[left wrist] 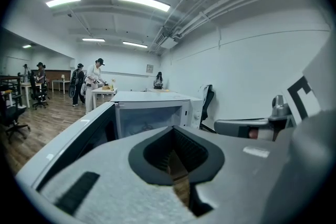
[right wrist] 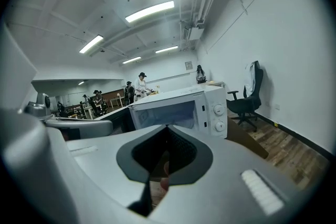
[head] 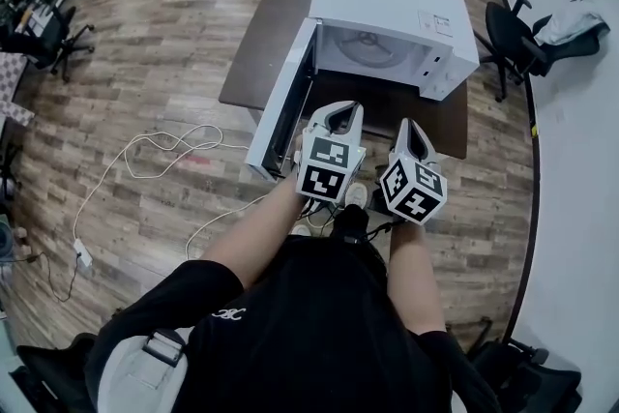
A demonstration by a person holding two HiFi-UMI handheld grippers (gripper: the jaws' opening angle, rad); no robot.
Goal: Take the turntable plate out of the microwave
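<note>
The white microwave (head: 392, 10) stands on a dark brown table (head: 276, 24), its door (head: 280, 106) swung open to the left. Inside the cavity lies the glass turntable plate (head: 370, 46), with its ring pattern showing. My left gripper (head: 340, 114) and right gripper (head: 410, 129) hover side by side in front of the oven, short of the opening, both shut and empty. The left gripper view looks over my shut left gripper (left wrist: 176, 155) at the open cavity (left wrist: 149, 118). The right gripper view looks over my shut right gripper (right wrist: 164, 157) at the microwave's front (right wrist: 173, 113) and its knobs (right wrist: 218, 117).
A white cable (head: 145, 164) snakes over the wooden floor at left. A black office chair (head: 508, 39) stands right of the table, and another chair (head: 53, 39) stands at far left. People (left wrist: 94, 81) stand at desks far behind. The white wall (head: 580, 160) runs along the right.
</note>
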